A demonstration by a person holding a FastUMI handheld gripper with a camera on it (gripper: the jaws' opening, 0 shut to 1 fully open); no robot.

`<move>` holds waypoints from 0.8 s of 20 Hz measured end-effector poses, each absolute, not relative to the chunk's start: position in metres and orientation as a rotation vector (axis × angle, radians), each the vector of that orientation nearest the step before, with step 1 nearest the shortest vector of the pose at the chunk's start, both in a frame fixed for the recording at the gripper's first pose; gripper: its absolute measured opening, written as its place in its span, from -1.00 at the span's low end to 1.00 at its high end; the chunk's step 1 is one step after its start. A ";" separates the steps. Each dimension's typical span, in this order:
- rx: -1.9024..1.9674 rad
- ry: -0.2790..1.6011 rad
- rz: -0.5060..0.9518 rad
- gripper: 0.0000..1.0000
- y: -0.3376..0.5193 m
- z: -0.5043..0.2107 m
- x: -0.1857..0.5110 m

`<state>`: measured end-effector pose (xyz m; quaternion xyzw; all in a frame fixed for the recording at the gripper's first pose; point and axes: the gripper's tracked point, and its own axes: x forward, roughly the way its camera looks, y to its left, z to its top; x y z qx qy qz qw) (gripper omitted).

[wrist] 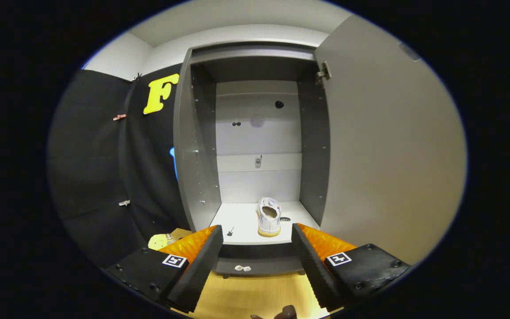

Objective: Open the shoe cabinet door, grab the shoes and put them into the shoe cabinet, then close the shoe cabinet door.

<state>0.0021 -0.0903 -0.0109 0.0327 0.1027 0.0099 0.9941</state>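
The tool (257, 248) is held level and pointed straight into the open shoe cabinet (197, 168), its two ridged fingers (202, 261) spread wide with nothing between them. Beyond the fingertips a pale canvas shoe (268, 216) with a light rubber sole rests on the cabinet's smooth bottom shelf (237, 221), heel toward the tool. The flat, matte door (392, 146) is swung open on the right. A wood-grain floor (255, 292) lies beneath the fingers.
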 end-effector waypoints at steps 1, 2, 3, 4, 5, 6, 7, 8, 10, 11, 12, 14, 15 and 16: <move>0.071 0.193 0.014 0.96 -0.096 -0.003 -0.013; 0.076 0.178 0.008 0.97 -0.102 0.004 -0.028; 0.077 0.162 0.004 0.96 -0.107 0.011 -0.043; 0.073 0.144 0.000 0.96 -0.114 0.018 -0.058; 0.069 0.123 -0.006 0.96 -0.122 0.025 -0.073; 0.069 0.107 -0.010 0.96 -0.130 0.032 -0.087; 0.072 0.086 -0.013 0.96 -0.140 0.040 -0.102; 0.072 0.072 -0.015 0.96 -0.153 0.047 -0.116; 0.062 0.067 -0.023 0.96 -0.182 0.054 -0.143; 0.062 0.059 -0.029 0.96 -0.198 0.059 -0.155; 0.067 0.048 -0.032 0.96 -0.213 0.064 -0.160; 0.072 0.032 -0.047 0.95 -0.246 0.064 -0.169; 0.070 0.026 -0.059 0.95 -0.263 0.064 -0.173; 0.066 0.025 -0.070 0.95 -0.279 0.063 -0.176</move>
